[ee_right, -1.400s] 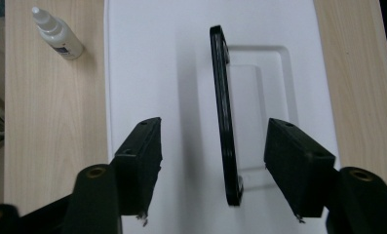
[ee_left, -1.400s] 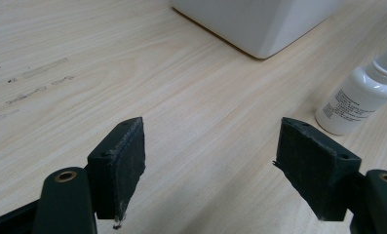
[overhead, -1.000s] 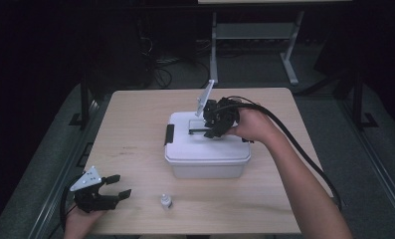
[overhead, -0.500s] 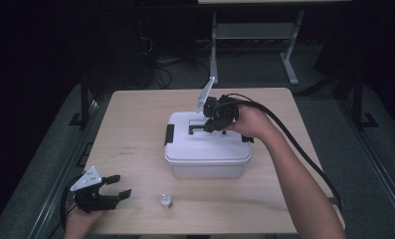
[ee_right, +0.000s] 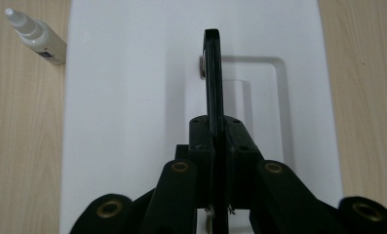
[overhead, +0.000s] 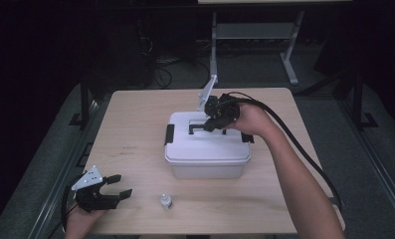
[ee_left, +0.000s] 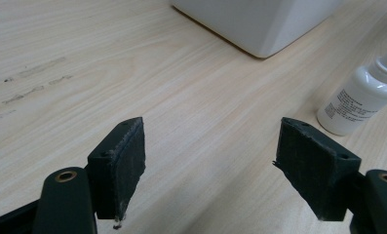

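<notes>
The right gripper (overhead: 211,121) is clamping the thin black handle (ee_right: 213,87) of the white plastic lidded storage box (overhead: 207,154), its jaws having just been closing onto it; in the right gripper view the two pads are pressing flat against either side of the handle, which is standing upright on edge above a rectangular recess in the lid (ee_right: 132,97). The box is sitting near the middle of the pale wooden table (overhead: 135,134), slightly toward its far edge, with black latches (overhead: 169,134) at its ends.

The left gripper (overhead: 116,193) is resting near the front left corner of the table, its jaws spread wide with nothing between them; in the left gripper view only bare wood is lying between the black pads (ee_left: 125,161).

A small white plastic dropper bottle (overhead: 166,201) is standing near the front edge of the table, just beside the left gripper's tips and apart from the box. Its label (ee_left: 349,105) is carrying fine printed lines, too small to read. No brand is showing on the box.
</notes>
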### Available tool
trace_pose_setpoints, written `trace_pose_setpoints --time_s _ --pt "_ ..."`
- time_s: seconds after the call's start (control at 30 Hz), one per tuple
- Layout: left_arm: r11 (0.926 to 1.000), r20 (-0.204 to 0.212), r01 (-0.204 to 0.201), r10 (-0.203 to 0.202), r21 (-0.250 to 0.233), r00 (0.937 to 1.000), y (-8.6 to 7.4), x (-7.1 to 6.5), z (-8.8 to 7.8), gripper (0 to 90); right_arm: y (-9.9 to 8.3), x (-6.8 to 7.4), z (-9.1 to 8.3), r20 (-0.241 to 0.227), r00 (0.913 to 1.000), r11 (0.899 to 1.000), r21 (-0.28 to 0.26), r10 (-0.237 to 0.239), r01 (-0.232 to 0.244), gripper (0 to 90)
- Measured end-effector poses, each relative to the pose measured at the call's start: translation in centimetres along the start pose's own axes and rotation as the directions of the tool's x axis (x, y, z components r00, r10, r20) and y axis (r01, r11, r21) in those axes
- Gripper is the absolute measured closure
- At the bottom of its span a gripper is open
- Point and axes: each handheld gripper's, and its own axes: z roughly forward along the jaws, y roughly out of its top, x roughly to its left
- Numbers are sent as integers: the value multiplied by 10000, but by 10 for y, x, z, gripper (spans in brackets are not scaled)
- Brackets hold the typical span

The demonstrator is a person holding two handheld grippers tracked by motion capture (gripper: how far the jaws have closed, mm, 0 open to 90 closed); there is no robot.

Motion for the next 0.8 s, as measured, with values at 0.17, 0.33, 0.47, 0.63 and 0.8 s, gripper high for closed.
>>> trace_pose_setpoints --time_s 0.17,0.33,0.47,0.63,0.8 --pt "10000 14 -26 26 20 10000 0 0 0 258 -1 -1 -1 -121 9999 10000 -16 51 -51 844" --pt "10000 20 -18 18 13 10000 0 0 0 258 -2 -3 -3 -218 9997 9998 -164 78 -81 844" --pt "10000 30 11 -11 30 10000 -1 0 0 257 -3 -4 -5 -231 9997 9996 -256 86 -92 844" --pt "10000 35 -14 14 29 10000 0 1 0 258 -3 -3 -9 -203 9997 9994 -309 122 -128 844" --pt "10000 18 35 -35 -16 10000 -1 0 0 258 -5 -2 -16 -80 9999 9991 -397 126 -129 844"
